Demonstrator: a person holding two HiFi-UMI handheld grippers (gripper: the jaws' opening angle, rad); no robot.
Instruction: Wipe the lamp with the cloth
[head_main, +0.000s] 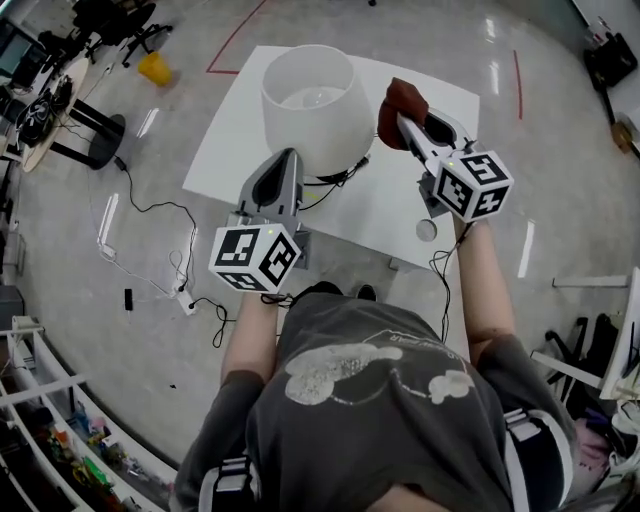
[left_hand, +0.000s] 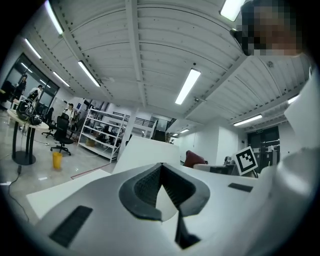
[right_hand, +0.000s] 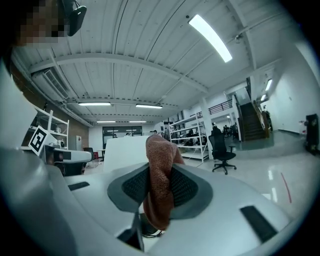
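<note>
1. At the bottom of the head view, the person's two forearms reach up the frame, each hand holding a gripper topped with a marker cube.
2. The left gripper (head_main: 288, 158) sits left of centre. Its fingers (left_hand: 145, 187) are clenched tip to tip with nothing between them, and they point at the lower edge of the lamp's shade.
3. The right gripper (head_main: 403, 122) is right of centre. Its fingers are clamped on the reddish-brown cloth (right_hand: 160, 185), which bunches above the tips and hangs below them.
4. The lamp (head_main: 308, 100) stands upright on the white desk (head_main: 225, 150), in the upper middle of the frame between the two grippers. The cloth is just beside the right side of the shade, and I cannot tell whether they touch.
5. A black cable (head_main: 338, 178) curls at the foot of the lamp.
6. A small round disc (head_main: 426, 230) lies near the desk's lower right edge.
7. Farther off, at upper left, a yellow bin (head_main: 154, 68) stands on the grey floor.
</note>
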